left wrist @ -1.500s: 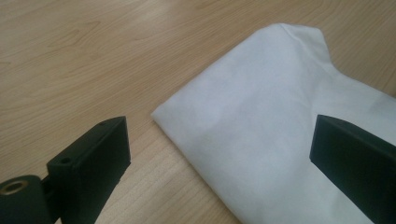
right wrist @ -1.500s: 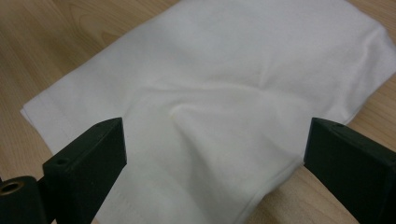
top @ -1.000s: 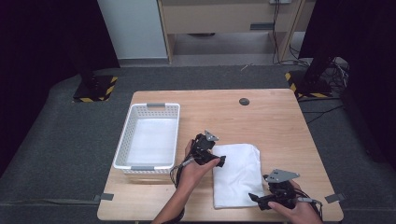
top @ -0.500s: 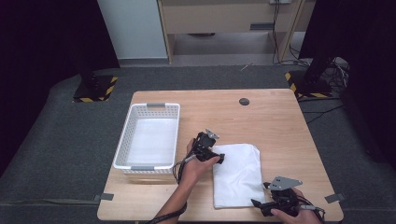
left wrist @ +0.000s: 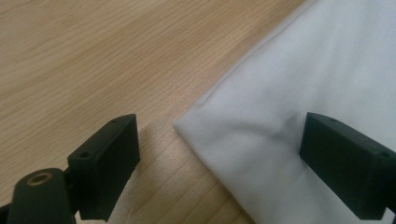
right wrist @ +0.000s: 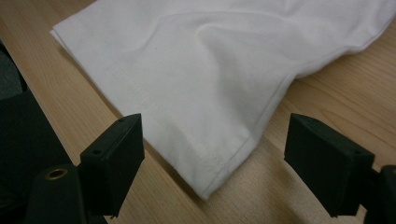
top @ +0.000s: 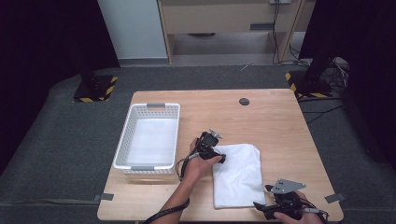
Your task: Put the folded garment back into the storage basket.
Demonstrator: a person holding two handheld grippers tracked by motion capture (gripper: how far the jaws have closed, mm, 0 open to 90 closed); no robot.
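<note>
- Wooden table (top: 280, 126): light top, sits on dark grey floor; small black round grommet (top: 243, 101) near its 12 o'clock edge.
- White basket (top: 173, 122): perforated plastic, grey handles, occupies the table's 9 o'clock side; its inside looks white. Well apart from both grippers.
- White cloth (top: 238, 175): folded into a rough rectangle, lying flat on the table at roughly 5 o'clock from centre, just to the 3 o'clock side of the basket. Hemmed edges and a stitched corner visible in the right gripper view (right wrist: 210, 93).
- Left gripper (top: 215, 155): at the cloth's 10 o'clock corner, held in the person's left hand (top: 198, 163). Jaws have just been closing a little but stand wide, released. In the left gripper view (left wrist: 219, 158) one jaw is over bare wood and the other over the cloth (left wrist: 303, 93), with the corner between them; no pinch on the fabric, cannot tell whether the jaw touches it.
- Right gripper (top: 261, 207): at the cloth's 5 o'clock corner, near the table's 6 o'clock edge. Jaws have just been closing, also wide and released. The right gripper view (right wrist: 212, 163) has the hemmed corner lying between the jaws, pads clear of it on both sides.
</note>
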